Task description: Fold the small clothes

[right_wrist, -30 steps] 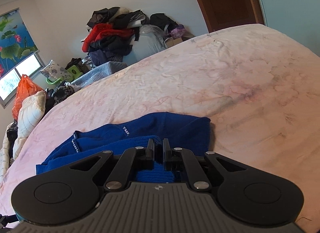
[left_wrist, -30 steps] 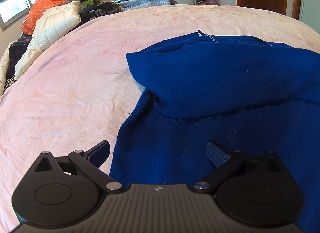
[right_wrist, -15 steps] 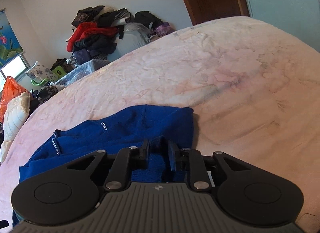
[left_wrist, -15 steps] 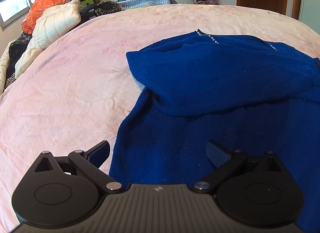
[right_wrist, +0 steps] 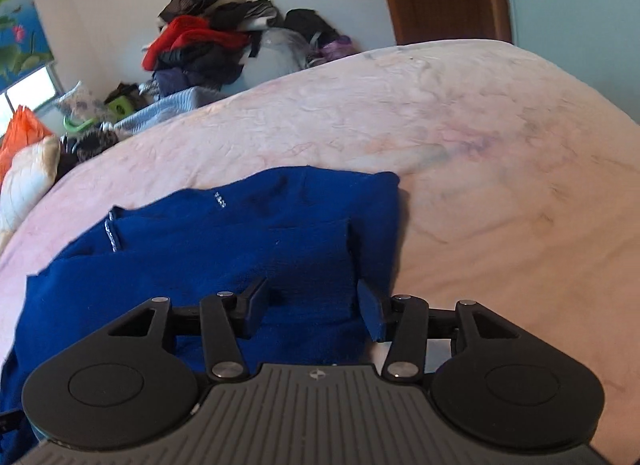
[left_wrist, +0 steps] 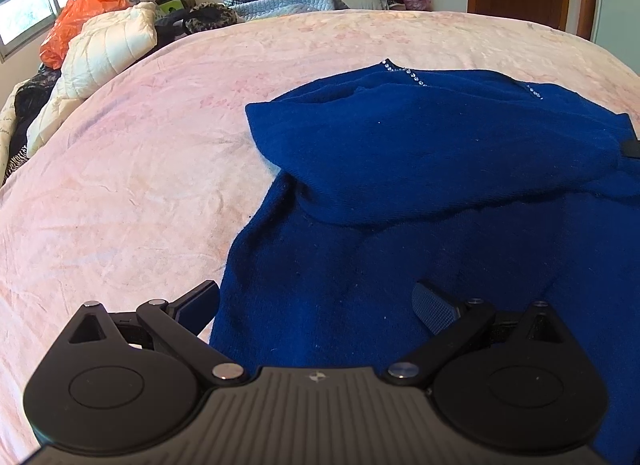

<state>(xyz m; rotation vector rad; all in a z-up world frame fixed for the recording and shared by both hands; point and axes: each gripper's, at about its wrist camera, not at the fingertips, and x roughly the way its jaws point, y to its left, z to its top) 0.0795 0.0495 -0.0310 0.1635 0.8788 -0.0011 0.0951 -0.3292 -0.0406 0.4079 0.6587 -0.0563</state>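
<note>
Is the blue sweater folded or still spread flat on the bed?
Partly folded. One sleeve of the blue sweater lies doubled across its body, the edge showing as a ridge; the lower body remains flat on the pink bedsheet.

sweater (left_wrist: 440,185): runs off the right edge in the left wrist view, lower hem behind the gripper body | right wrist view: its left part cut by the frame edge | clothes pile (right_wrist: 208,49): blurred, single garments hard to tell
</note>
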